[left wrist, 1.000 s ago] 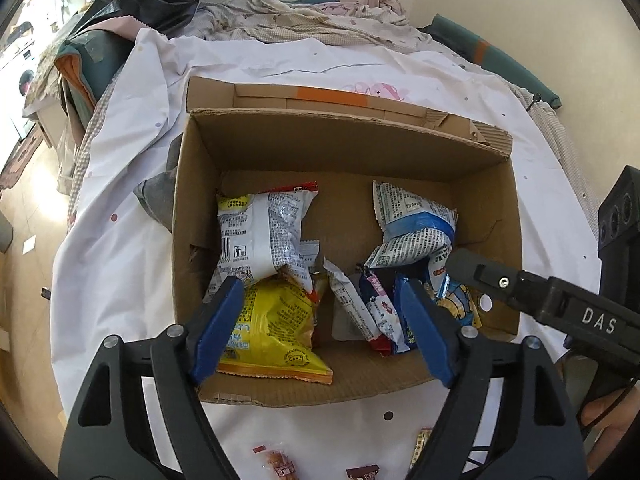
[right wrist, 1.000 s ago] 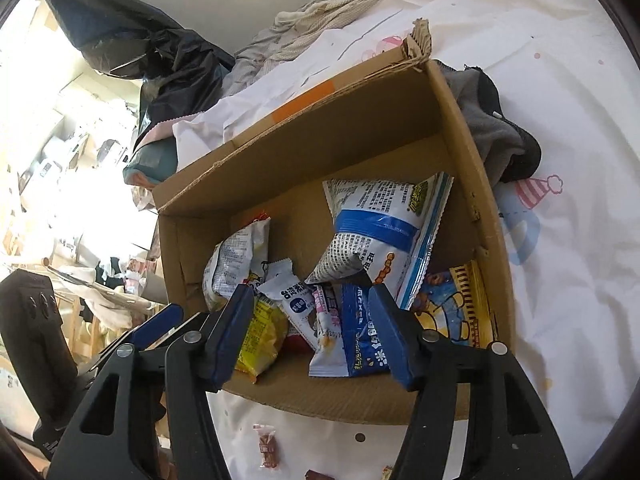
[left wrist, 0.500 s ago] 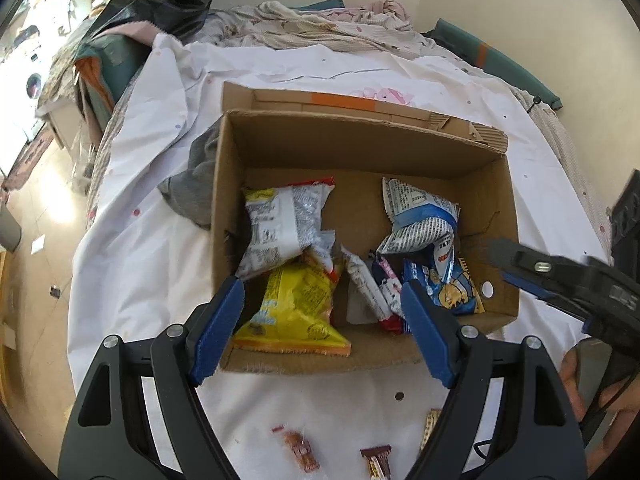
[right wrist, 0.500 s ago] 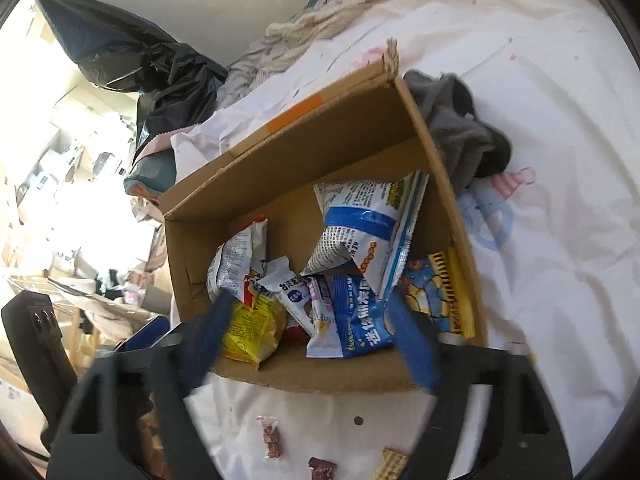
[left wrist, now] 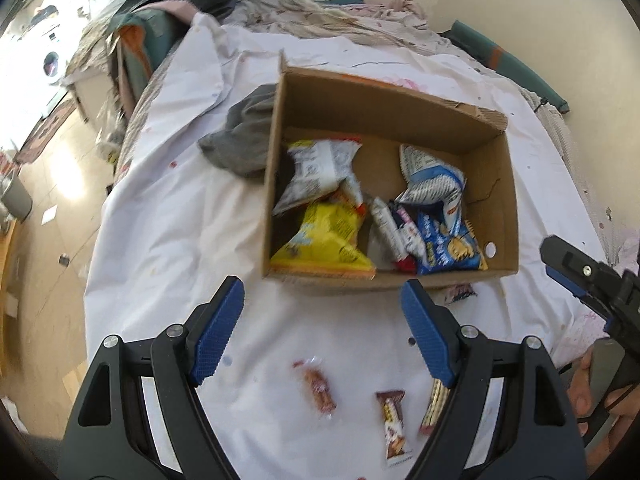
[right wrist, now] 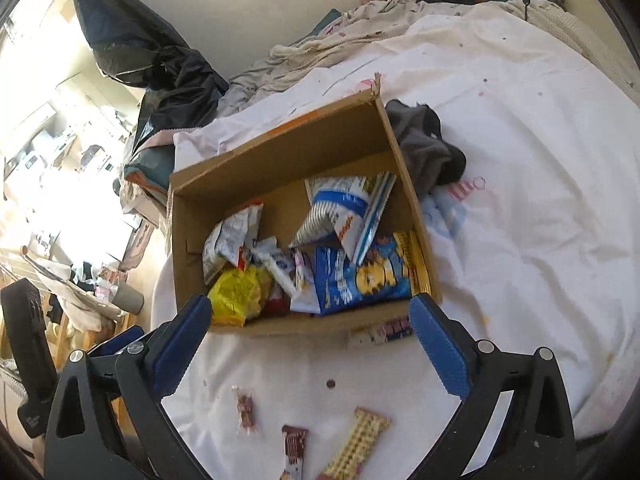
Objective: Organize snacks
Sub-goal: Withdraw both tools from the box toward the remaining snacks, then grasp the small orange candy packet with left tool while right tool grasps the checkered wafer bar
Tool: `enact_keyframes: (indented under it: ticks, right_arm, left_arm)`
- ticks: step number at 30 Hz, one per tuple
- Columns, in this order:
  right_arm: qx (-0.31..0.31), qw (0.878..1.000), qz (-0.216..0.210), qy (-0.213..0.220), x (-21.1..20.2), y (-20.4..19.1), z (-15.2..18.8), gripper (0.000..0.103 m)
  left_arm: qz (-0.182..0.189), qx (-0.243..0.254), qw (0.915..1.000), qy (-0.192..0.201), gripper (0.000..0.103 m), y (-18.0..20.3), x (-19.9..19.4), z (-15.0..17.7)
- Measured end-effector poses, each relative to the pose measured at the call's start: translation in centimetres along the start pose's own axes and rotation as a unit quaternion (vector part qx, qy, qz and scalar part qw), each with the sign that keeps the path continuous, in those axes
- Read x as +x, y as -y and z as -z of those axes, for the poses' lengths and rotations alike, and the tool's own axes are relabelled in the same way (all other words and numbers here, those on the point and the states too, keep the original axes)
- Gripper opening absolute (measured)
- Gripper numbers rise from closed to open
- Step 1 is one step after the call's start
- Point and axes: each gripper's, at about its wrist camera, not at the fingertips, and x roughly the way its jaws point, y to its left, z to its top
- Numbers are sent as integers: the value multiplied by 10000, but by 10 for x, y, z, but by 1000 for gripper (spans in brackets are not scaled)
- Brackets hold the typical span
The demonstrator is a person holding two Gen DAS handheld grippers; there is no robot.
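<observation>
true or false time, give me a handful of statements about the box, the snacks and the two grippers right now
1. The cardboard box holds several snack bags, among them a yellow bag. True.
2. The right gripper is clamped on a blue bag. False: its jaws have just been opening and stand wide with nothing between them.
3. Small wrapped snacks lie on the white sheet outside the box, such as a brown bar and a wafer pack. True.
4. The left gripper carries a snack. False: it is open and empty.
5. The grey cloth lies inside the box. False: it lies on the sheet against the box's outer wall.
</observation>
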Motion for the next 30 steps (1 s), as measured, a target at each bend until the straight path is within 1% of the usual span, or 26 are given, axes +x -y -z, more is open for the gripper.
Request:
enact_keyframes:
  ticks: [5, 8, 11, 13, 14, 15, 16, 19, 21, 22, 23, 24, 25, 26, 28, 29, 30]
  right_arm:
    - [-35, 9996, -14, -295, -1, -2, 20, 101]
    - [-26, 9986, 202, -485, 2, 1, 32, 101]
    - [256, 9956, 331, -835, 12, 15, 43, 101]
    - [549, 9915, 311, -1138, 22, 27, 51, 101]
    - [647, 9900, 284, -1221, 24, 32, 53, 101]
    - [729, 9887, 283, -1279, 26, 35, 55, 101]
    - [795, 9877, 292, -1314, 26, 39, 56, 101]
    - [901, 9860, 310, -1371, 26, 46, 57, 101]
    - [1001, 9839, 321, -1449, 27, 51, 58, 100]
    - [1034, 9825, 329, -1511, 28, 52, 60, 96]
    - [1033, 9817, 395, -1552, 29, 54, 61, 87]
    - [1013, 9808, 483, -1595, 31, 55, 62, 84]
    - [971, 9784, 580, -1731, 35, 56, 65, 80]
    - [981, 9763, 548, -1847, 39, 57, 68, 75]
    - [995, 9717, 446, -2097, 47, 54, 75, 70]
    - [923, 9699, 465, -2206, 52, 51, 77, 70]
    - [845, 9682, 494, -2302, 55, 48, 81, 70]
  left_arm:
    - [-100, -295, 9993, -203, 78, -14, -1, 15]
    - [-306, -471, 9978, -347, 78, -22, 3, 25]
    - [-286, -745, 9956, -496, 78, -31, 10, 33]
    - [-217, -942, 9925, -744, 77, -36, 21, 40]
    - [-230, -983, 9914, -831, 77, -37, 25, 43]
    - [-293, -994, 9902, -938, 74, -36, 32, 48]
    - [-317, -974, 9894, -1028, 69, -34, 38, 51]
    - [-277, -907, 9846, -1466, 58, -28, 63, 63]
    - [-264, -844, 9819, -1674, 57, -21, 79, 70]
    - [-290, -767, 9816, -1725, 57, -17, 84, 73]
    - [-313, -674, 9815, -1765, 57, -13, 88, 75]
    - [-335, -531, 9810, -1835, 57, -8, 93, 78]
    - [-343, -462, 9805, -1879, 56, -5, 96, 79]
    - [-366, -407, 9801, -1907, 54, -3, 98, 81]
    - [-453, -353, 9797, -1923, 50, -1, 99, 83]
    - [-474, -344, 9795, -1929, 48, -1, 100, 84]
    - [-516, -326, 9790, -1943, 44, -2, 101, 85]
